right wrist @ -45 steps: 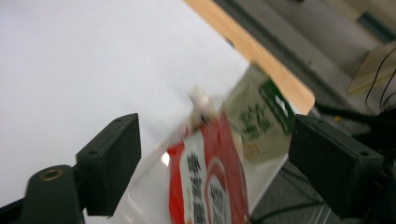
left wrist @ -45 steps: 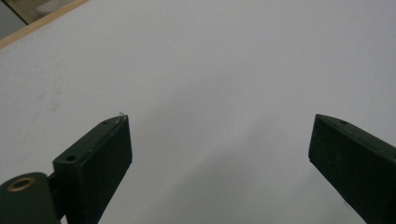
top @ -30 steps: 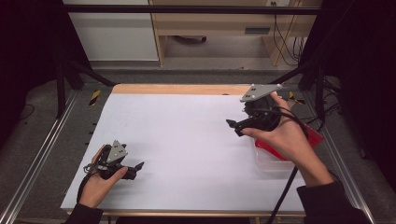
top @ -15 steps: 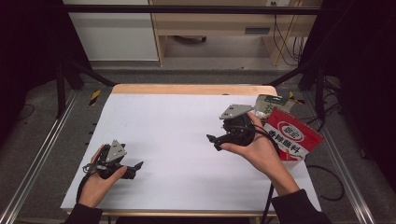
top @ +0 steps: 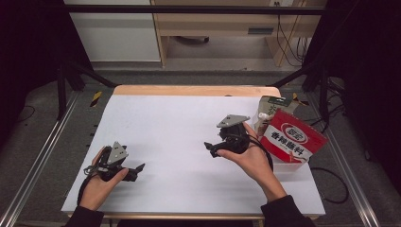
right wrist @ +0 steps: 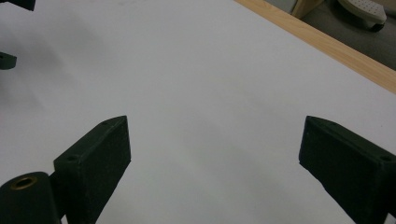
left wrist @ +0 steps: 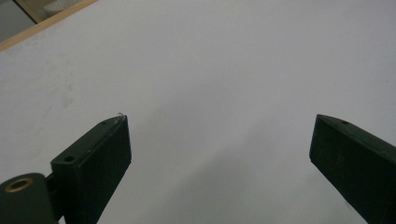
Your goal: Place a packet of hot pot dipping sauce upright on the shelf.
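Note:
My left gripper [top: 137, 169] rests low over the white table top [top: 179, 127] near its front left corner, jaws pointing right. In the left gripper view my left gripper [left wrist: 219, 140] stands open with bare white surface between the jaws. Right of the table's middle, my right gripper [top: 209, 147] points left, held in a hand. The right gripper view shows my right gripper [right wrist: 215, 149] open and holding nothing. A red and white pouch [top: 292, 137] stands in a clear tub [top: 288, 166] at the right edge, with a green-topped packet [top: 269, 109] behind it.
A wooden strip [top: 194, 90] runs along the table's far edge, also seen as a wooden edge [right wrist: 322, 44] in the right gripper view. Metal rails [top: 38, 161] flank the table. A black cable [top: 326, 184] trails on the floor at right.
My right gripper has moved left and toward the front, away from the tub, uncovering the red pouch and the packet. The left gripper has stayed put.

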Available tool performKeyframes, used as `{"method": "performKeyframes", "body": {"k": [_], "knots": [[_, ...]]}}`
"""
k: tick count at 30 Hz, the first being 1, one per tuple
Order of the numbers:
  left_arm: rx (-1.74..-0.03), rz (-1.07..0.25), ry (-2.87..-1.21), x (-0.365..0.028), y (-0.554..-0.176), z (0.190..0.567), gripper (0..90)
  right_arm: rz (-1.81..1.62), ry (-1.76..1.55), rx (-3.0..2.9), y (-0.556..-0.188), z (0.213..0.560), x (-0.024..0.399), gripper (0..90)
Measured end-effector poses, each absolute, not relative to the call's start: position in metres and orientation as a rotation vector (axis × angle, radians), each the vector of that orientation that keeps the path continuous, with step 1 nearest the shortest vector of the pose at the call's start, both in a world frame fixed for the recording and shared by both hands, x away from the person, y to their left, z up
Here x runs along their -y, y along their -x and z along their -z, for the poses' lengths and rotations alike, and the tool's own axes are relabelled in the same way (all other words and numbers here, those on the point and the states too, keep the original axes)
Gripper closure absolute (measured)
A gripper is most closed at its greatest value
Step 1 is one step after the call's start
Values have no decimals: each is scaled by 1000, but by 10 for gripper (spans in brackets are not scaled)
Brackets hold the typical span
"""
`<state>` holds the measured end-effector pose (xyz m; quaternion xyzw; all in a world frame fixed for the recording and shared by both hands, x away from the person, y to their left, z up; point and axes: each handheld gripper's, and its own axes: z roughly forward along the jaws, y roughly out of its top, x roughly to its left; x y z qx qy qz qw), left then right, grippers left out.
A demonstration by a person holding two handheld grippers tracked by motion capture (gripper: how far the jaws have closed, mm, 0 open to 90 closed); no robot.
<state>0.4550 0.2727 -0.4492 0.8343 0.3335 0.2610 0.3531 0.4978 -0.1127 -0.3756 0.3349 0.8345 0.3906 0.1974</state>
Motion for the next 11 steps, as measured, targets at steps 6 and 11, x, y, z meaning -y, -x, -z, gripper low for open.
{"method": "performKeyframes", "body": {"k": [6, 11], "knots": [[-867, -676, -2159, -272, -455, 450, 51, -1105, -959, -2318, -489, 396, 107, 93], [-868, -678, -2159, -270, -456, 450, 50, -1141, -976, -2312, -485, 413, 101, 90]]}}
